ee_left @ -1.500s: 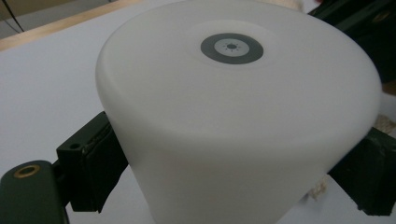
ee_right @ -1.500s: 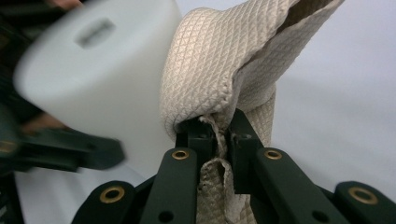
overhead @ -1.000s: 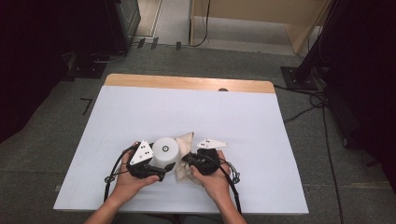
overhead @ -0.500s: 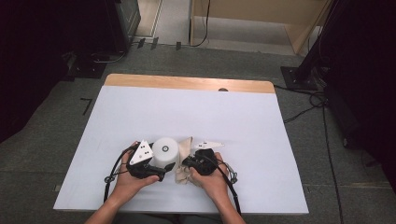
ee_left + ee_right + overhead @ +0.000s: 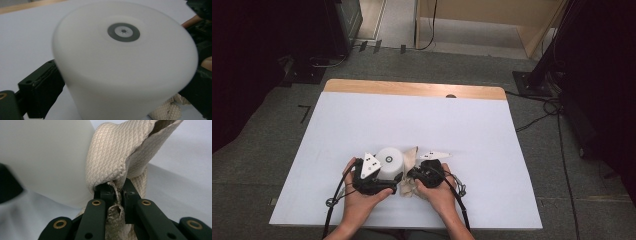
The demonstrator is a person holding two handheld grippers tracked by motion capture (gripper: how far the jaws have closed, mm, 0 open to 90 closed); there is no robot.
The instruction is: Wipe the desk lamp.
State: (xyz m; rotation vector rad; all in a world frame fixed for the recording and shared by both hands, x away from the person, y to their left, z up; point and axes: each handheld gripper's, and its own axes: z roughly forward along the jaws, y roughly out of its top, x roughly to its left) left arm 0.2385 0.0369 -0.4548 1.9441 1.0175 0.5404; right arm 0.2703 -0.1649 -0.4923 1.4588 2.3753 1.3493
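A white cylinder [image 5: 389,161] with a grey ring on its top [image 5: 123,31] stands near the front of the white table [image 5: 422,120]. My left gripper [image 5: 381,176] is shut on it, one black jaw on each side, and the cylinder [image 5: 125,75] looks blurred and slightly tilted in the left gripper view. My right gripper [image 5: 413,174] is shut on a beige textured cloth [image 5: 412,156]. The cloth [image 5: 112,152] loops up from the closed jaws [image 5: 117,191] and leans against the cylinder [image 5: 50,157]. More of the cloth [image 5: 170,111] lies bunched on the table under the cylinder's right side.
The table's wooden far edge [image 5: 412,89] has a small dark hole [image 5: 451,96]. Cables [image 5: 542,115] lie on the grey floor at the right, by a black stand [image 5: 532,80]. Dark equipment [image 5: 312,70] stands at the back left.
My left gripper has shifted slightly to the right with the cylinder in it. The cloth's raised tip has sunk a little. The right hand has stayed in place.
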